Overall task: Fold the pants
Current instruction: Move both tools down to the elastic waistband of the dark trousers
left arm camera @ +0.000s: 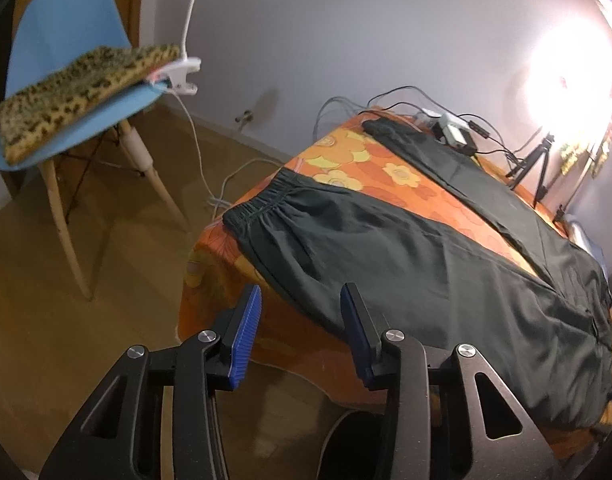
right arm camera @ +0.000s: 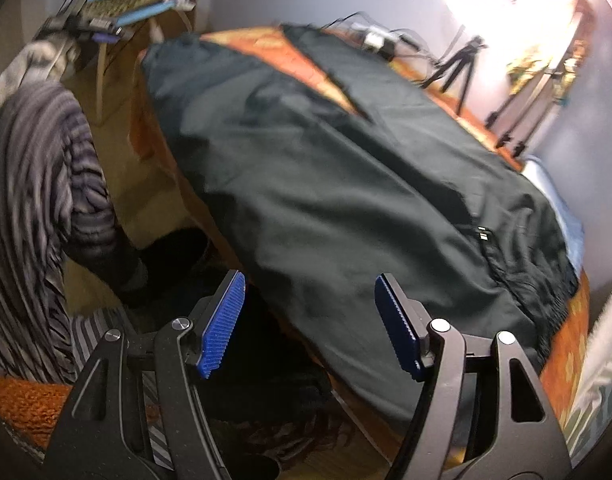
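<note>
Left gripper and right gripper hover with jaws apart over dark pants; only the right view shows a striped sleeve.

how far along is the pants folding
Done: the dark pants lie spread flat on the orange flowered cloth, legs apart in a V, no fold yet. In hand: nothing; the left tongs and right tongs are open above the near edge, with no fabric pinched. Left: grip the near leg, fold it onto the far one, then fold lengthwise.
</note>
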### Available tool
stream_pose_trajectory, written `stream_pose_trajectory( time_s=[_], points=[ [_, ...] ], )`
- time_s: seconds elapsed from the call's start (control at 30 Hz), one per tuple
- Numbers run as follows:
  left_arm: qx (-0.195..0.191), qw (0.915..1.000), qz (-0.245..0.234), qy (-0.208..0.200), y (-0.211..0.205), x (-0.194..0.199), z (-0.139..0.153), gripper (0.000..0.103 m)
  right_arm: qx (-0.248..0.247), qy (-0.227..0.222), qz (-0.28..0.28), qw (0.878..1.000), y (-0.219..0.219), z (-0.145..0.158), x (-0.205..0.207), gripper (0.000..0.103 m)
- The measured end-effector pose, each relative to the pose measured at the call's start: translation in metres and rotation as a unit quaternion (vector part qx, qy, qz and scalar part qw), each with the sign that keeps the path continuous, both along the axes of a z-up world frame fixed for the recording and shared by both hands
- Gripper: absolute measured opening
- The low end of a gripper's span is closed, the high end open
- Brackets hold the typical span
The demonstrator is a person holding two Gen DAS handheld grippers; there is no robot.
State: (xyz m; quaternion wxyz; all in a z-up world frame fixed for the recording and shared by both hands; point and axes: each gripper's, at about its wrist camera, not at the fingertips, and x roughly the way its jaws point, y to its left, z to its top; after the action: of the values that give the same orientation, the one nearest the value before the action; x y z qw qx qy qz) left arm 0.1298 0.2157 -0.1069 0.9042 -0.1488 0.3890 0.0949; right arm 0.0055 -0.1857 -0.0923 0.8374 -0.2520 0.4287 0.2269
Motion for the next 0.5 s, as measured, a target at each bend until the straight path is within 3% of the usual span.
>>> stream_pose_trajectory(
  time_s=[0.23,0.5],
  points=[
    [0.0,0.9998,0.008,0.021,0.017,0.03,-0.013,0.04,-0.018,0.014,0.025,0.999,0.019,-0.035,0.014,0.071],
    [-0.005,0.9988,0.019,0.044,0.029,0.064,-0.03,0.04,-0.039,-0.002,0.03,0.999,0.017,-0.053,0.011,0.071]
  ],
)
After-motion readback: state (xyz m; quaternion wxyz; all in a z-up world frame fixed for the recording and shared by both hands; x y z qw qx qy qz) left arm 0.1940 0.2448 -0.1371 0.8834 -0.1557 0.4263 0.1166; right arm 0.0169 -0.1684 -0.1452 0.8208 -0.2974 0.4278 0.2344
